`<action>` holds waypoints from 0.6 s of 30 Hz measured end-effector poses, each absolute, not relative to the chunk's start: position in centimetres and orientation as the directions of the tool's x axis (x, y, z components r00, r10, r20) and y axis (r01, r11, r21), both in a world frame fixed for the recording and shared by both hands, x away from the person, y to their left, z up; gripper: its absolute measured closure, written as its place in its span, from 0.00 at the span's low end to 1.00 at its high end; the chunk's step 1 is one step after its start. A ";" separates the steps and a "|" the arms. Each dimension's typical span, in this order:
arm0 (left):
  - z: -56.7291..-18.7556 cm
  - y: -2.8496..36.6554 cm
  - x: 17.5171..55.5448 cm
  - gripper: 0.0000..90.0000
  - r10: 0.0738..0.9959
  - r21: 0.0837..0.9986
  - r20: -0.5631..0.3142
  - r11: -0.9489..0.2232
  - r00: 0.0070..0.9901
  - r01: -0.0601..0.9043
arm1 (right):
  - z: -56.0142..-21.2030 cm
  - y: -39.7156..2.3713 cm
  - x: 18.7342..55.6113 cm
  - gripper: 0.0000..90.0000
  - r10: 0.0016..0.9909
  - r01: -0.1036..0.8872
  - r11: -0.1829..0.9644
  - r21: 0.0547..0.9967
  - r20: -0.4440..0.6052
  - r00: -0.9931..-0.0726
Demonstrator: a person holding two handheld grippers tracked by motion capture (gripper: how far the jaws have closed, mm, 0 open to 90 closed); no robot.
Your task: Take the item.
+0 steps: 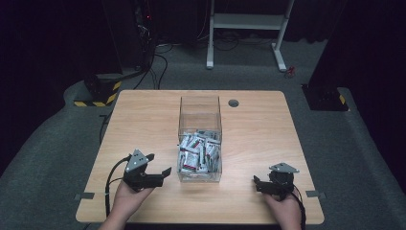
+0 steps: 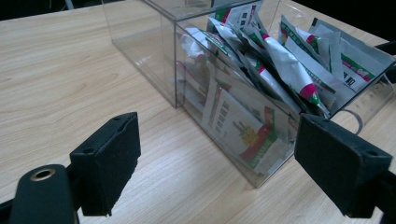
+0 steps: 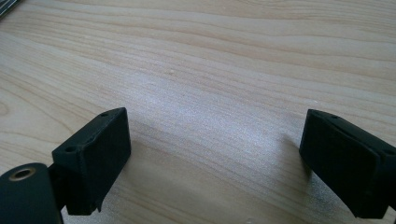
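The wooden table (image 1: pixel 143 110) carries a clear box (image 1: pixel 199 112) at its centre, its near half packed with sachets (image 1: pixel 198 152). Left gripper (image 1: pixel 159 164) sits just left of the box's near end, right gripper (image 1: pixel 256 184) well right; both jaws spread, empty.

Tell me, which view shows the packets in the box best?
The left gripper view: the packets are close, their red and green print visible through the clear box. The high view shows them small; the right gripper view shows bare table.
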State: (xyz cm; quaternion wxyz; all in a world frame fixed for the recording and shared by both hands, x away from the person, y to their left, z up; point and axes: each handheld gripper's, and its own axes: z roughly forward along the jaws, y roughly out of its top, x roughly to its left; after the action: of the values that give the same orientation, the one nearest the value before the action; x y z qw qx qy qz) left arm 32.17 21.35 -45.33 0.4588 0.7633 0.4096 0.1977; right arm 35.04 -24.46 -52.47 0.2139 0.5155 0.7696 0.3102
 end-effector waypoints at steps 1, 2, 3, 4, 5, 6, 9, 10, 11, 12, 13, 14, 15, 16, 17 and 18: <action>-45.3 21.3 32.2 0.16 0.805 0.862 -0.071 -0.247 0.589 0.442 | -52.5 -24.5 35.0 0.09 0.926 0.661 0.276 0.698 -0.009 -0.377; -45.2 21.2 32.2 0.16 0.805 0.863 -0.074 -0.244 0.589 0.442 | -52.5 -24.5 35.0 0.09 0.926 0.661 0.276 0.698 -0.009 -0.377; -45.1 21.1 32.3 0.16 0.803 0.864 -0.071 -0.247 0.592 0.439 | -52.5 -24.5 35.0 0.09 0.926 0.661 0.276 0.698 -0.009 -0.377; -45.1 20.9 32.3 0.16 0.801 0.864 -0.072 -0.248 0.595 0.439 | -52.5 -24.5 35.0 0.09 0.926 0.661 0.276 0.698 -0.010 -0.377; -44.9 20.8 32.3 0.16 0.799 0.865 -0.070 -0.250 0.597 0.435 | -52.5 -24.5 35.0 0.09 0.926 0.661 0.276 0.698 -0.010 -0.377; -44.9 20.7 32.3 0.16 0.799 0.866 -0.070 -0.249 0.597 0.434 | -52.5 -24.4 35.0 0.09 0.926 0.661 0.276 0.698 -0.009 -0.377; -44.6 20.3 32.4 0.16 0.794 0.868 -0.063 -0.255 0.605 0.425 | -52.5 -24.4 35.0 0.09 0.927 0.661 0.275 0.698 -0.009 -0.376; -44.5 20.2 32.5 0.16 0.791 0.869 -0.066 -0.254 0.608 0.424 | -52.5 -24.4 35.0 0.09 0.927 0.661 0.274 0.698 -0.010 -0.375; -44.4 20.1 32.5 0.17 0.790 0.870 -0.068 -0.252 0.609 0.424 | -52.5 -24.4 35.0 0.09 0.927 0.661 0.275 0.698 -0.010 -0.375; -44.3 20.0 32.6 0.17 0.789 0.869 -0.068 -0.254 0.611 0.425 | -52.5 -24.4 35.0 0.09 0.927 0.661 0.275 0.698 -0.010 -0.375; -44.2 19.9 32.7 0.17 0.788 0.869 -0.064 -0.257 0.612 0.423 | -52.5 -24.4 35.0 0.09 0.927 0.661 0.275 0.698 -0.010 -0.374; -44.1 19.8 32.7 0.17 0.788 0.870 -0.062 -0.258 0.613 0.420 | -52.5 -24.4 35.0 0.09 0.927 0.661 0.275 0.698 -0.010 -0.374; -44.1 19.7 32.7 0.17 0.787 0.870 -0.064 -0.257 0.613 0.420 | -52.5 -24.4 35.0 0.09 0.927 0.661 0.274 0.698 -0.010 -0.374; -44.0 19.6 32.8 0.17 0.786 0.871 -0.062 -0.259 0.615 0.418 | -52.5 -24.4 35.0 0.09 0.927 0.661 0.275 0.698 -0.010 -0.374; -43.9 19.5 32.9 0.17 0.785 0.871 -0.063 -0.258 0.616 0.418 | -52.5 -24.4 35.0 0.09 0.927 0.661 0.274 0.698 -0.010 -0.374; -43.8 19.4 32.9 0.17 0.784 0.872 -0.065 -0.256 0.618 0.417 | -52.5 -24.4 35.1 0.09 0.927 0.660 0.275 0.699 -0.011 -0.375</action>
State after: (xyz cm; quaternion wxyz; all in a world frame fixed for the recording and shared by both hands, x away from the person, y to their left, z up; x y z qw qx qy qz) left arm 32.94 19.37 -43.81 0.4681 0.7680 0.3908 0.1958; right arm 35.06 -24.43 -52.48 0.2152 0.5160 0.7690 0.3100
